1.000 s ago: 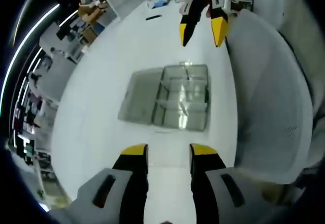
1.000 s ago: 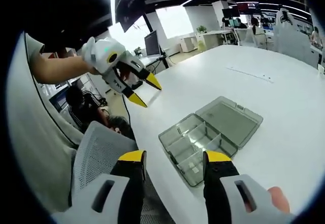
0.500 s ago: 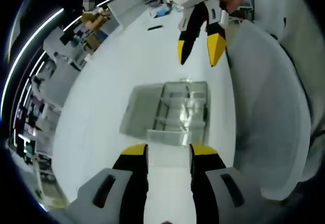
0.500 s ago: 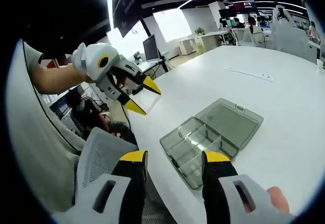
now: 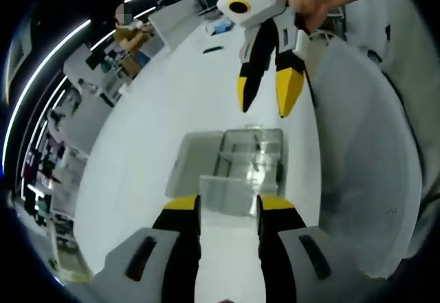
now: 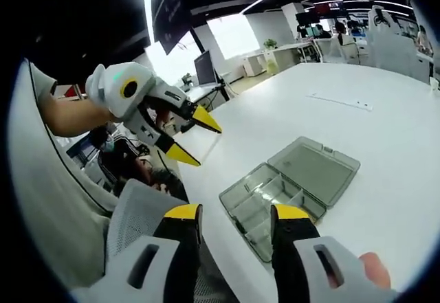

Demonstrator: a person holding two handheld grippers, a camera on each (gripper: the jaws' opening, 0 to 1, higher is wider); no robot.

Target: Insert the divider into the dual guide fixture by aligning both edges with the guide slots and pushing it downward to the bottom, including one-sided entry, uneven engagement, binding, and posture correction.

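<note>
We work over a broad white worktop [image 6: 357,76] in an open-plan office with strip lights curving overhead, bright windows at the far end, a monitor [image 6: 205,58] on a desk and more desks behind. The clear plastic organizer box [image 6: 289,186], our dual guide fixture, lies near the worktop's edge with its lid [image 6: 313,169] folded flat beside the compartmented tray. In the left gripper view we see the same box [image 5: 230,176] just beyond our left claw [image 5: 225,207], whose yellow-tipped jaws stand apart with nothing between them. The right claw [image 6: 234,214] is likewise spread and empty, hovering above the tray's near corner. Each claw also appears in the other's view, raised above the worktop, jaws parted: the right claw [image 5: 263,97] and the left claw [image 6: 192,137]. A grey mesh chair back [image 6: 141,210] sits beside the worktop's edge. We cannot make out a loose divider.
</note>
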